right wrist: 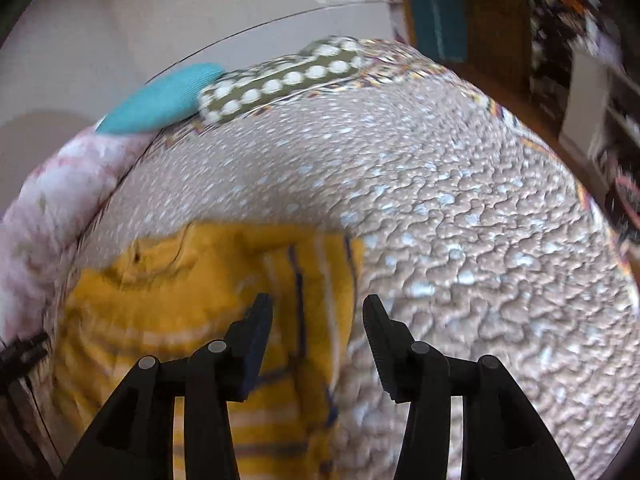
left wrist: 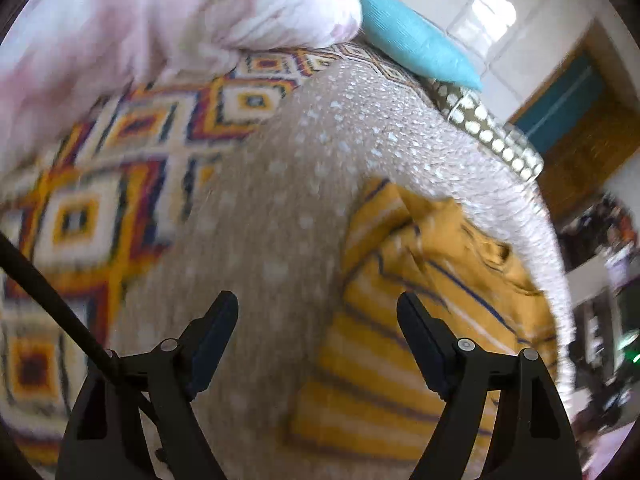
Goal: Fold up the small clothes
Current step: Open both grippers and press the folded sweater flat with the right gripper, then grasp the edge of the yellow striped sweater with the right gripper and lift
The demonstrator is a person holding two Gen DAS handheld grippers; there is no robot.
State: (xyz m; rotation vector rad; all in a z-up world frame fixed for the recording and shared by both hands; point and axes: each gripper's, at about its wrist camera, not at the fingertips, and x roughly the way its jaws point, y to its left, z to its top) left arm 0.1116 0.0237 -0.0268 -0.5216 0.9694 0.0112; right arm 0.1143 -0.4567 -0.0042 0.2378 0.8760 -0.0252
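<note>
In the right wrist view, the garment [right wrist: 192, 320] lies on the blanket [right wrist: 460, 220] at lower left; two cushions [right wrist: 160, 100] [right wrist: 288, 76] sit behind, upper left.

Bright daylight comes from a window [left wrist: 486, 12], blown out white. Both views are smeared by motion blur, worst on the patterned rug [left wrist: 100, 208] and yellow garment [right wrist: 192, 300]. Fisheye bending curves everything toward dark corners.

Mustard shirt [right wrist: 168, 292] with white/navy stripes, beige white-dotted blanket [right wrist: 460, 208], teal pillow [left wrist: 416, 44], olive polka-dot pillow [right wrist: 280, 80], pink floral bedding [left wrist: 140, 20], orange geometric rug [left wrist: 100, 184].
</note>
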